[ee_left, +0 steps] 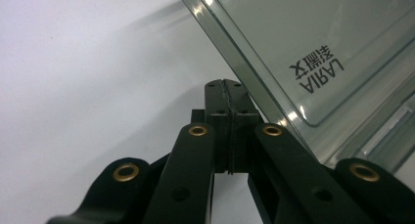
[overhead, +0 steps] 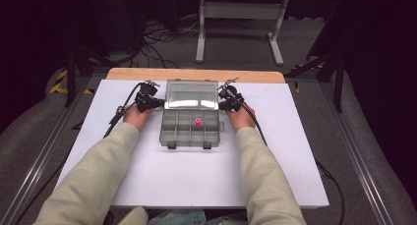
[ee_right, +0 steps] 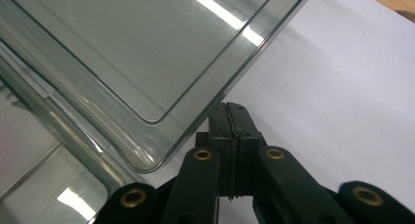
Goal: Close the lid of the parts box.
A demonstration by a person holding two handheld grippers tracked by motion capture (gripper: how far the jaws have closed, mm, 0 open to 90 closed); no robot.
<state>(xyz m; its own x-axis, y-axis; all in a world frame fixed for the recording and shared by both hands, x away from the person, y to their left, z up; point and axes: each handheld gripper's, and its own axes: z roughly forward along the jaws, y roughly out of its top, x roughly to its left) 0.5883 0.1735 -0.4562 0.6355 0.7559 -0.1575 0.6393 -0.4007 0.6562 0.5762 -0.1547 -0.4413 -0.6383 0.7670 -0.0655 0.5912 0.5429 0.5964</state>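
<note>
Both forearms enter from the near edge of the table (overhead: pixel 147 185) and run forward, roughly parallel, one on each side of the open box (overhead: pixel 189 129). The sleeves lie low over the white surface.

Left hand (overhead: pixel 136 116): it holds the left gripper (overhead: pixel 156 103) at the far left corner of the box, jaws aimed inward at the lid (overhead: pixel 192 95). In the left gripper view the two black jaws are pressed flat together with nothing between them. The lid's clear edge (ee_left: pixel 254 82) runs just to the right of the jaw tips; whether it touches them cannot be told.

Right hand (overhead: pixel 241 118): it holds the right gripper (overhead: pixel 222 104) at the far right corner of the box, jaws aimed inward. In the right gripper view the jaws are likewise together and empty. The lid's rounded corner (ee_right: pixel 147 165) sits just to the left of the jaws, its edge passing close to the tips; contact cannot be confirmed.

The lid stands raised between the two grippers. The tray of the box lies nearer the person than both sets of tips. A small pink part (overhead: pixel 197 122) rests in one compartment of the far row, right of centre, well apart from either gripper.
</note>
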